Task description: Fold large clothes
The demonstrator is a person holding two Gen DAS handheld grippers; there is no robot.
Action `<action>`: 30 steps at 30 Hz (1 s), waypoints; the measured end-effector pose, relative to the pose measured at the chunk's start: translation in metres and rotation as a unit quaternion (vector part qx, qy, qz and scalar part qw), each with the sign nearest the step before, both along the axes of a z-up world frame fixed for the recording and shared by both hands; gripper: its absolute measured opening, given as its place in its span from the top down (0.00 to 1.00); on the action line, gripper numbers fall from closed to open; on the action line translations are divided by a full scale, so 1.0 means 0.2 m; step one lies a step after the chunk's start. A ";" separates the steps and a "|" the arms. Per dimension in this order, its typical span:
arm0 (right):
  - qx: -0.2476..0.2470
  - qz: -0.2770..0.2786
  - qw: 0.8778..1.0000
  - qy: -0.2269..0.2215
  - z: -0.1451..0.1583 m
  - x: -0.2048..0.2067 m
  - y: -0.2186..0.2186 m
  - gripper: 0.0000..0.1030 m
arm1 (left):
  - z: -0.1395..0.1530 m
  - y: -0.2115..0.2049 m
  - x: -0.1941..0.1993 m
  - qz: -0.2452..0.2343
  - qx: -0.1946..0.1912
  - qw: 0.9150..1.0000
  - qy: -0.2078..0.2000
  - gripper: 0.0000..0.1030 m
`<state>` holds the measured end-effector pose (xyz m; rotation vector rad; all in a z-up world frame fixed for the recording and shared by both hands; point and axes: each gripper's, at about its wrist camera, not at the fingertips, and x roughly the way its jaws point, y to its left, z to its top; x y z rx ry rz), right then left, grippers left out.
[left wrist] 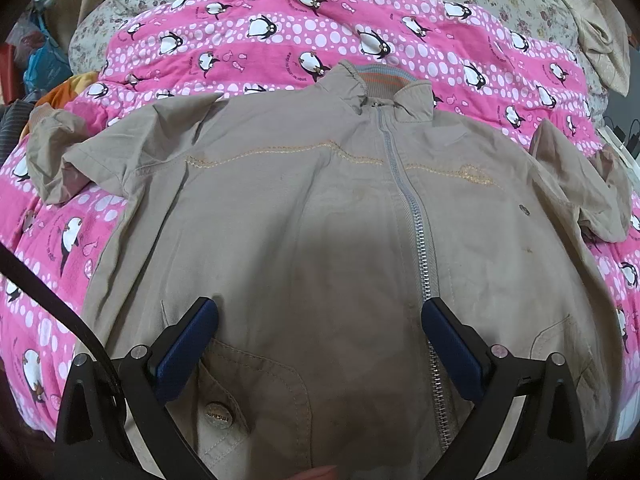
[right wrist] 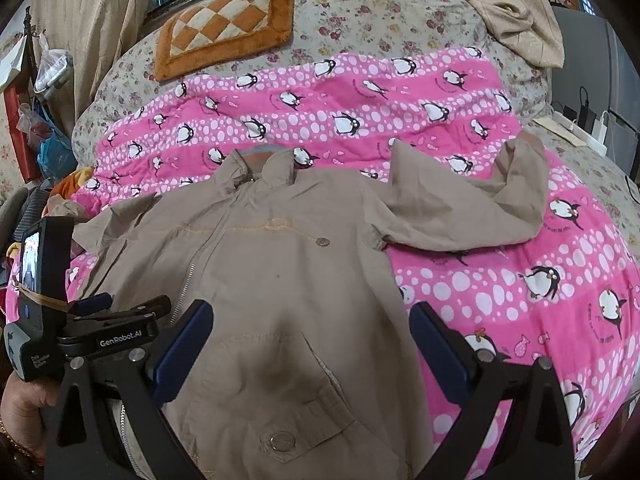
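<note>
A beige zip-front jacket (left wrist: 312, 200) lies spread face up on a pink penguin-print blanket (left wrist: 280, 40), collar away from me. Both sleeves are bunched at its sides; the right sleeve (right wrist: 472, 204) is folded back on the blanket. My left gripper (left wrist: 320, 320) is open and empty, hovering over the jacket's lower front, left of the zipper (left wrist: 416, 232). My right gripper (right wrist: 312, 324) is open and empty over the jacket's lower right part (right wrist: 280, 280), above a pocket flap with a snap button (right wrist: 282, 440). The left gripper's body (right wrist: 100, 320) shows at the left of the right wrist view.
The blanket (right wrist: 500, 288) lies on a floral bed cover (right wrist: 360, 28). An orange checked cushion (right wrist: 228, 20) sits at the far side. Beige curtains (right wrist: 500, 4) hang at the back. Bags and clutter (right wrist: 48, 136) stand at the left, chargers and cables (right wrist: 588, 124) at the right.
</note>
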<state>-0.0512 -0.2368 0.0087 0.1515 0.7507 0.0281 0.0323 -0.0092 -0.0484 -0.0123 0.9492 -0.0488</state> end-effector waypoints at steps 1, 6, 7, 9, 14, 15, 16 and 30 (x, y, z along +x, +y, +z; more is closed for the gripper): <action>0.001 0.000 1.000 0.003 0.00 0.00 0.00 0.03 | 0.00 0.00 0.00 0.000 0.001 1.000 0.001 0.15; -0.002 0.000 1.000 0.012 0.00 0.00 0.00 0.03 | 0.00 0.00 0.00 0.000 -0.001 1.000 0.001 0.15; -0.003 0.001 1.000 0.011 0.00 0.00 0.00 0.03 | 0.00 0.00 0.00 0.000 -0.002 1.000 0.002 0.15; -0.006 0.001 1.000 0.004 -0.01 0.00 0.00 0.03 | 0.00 0.00 0.00 0.000 -0.002 1.000 0.002 0.15; -0.012 0.001 1.000 -0.004 -0.01 0.01 0.01 0.03 | 0.01 0.00 0.00 0.000 -0.001 1.000 0.003 0.15; -0.013 0.001 1.000 -0.003 -0.01 0.01 0.01 0.03 | 0.01 0.00 0.00 0.000 0.000 1.000 0.003 0.15; -0.014 0.001 1.000 -0.003 -0.01 0.01 0.01 0.03 | 0.01 0.01 0.00 0.001 -0.001 1.000 0.002 0.15; -0.027 0.015 0.999 0.041 -0.12 0.13 0.16 0.03 | -0.05 0.04 0.01 0.008 0.004 1.000 0.022 0.15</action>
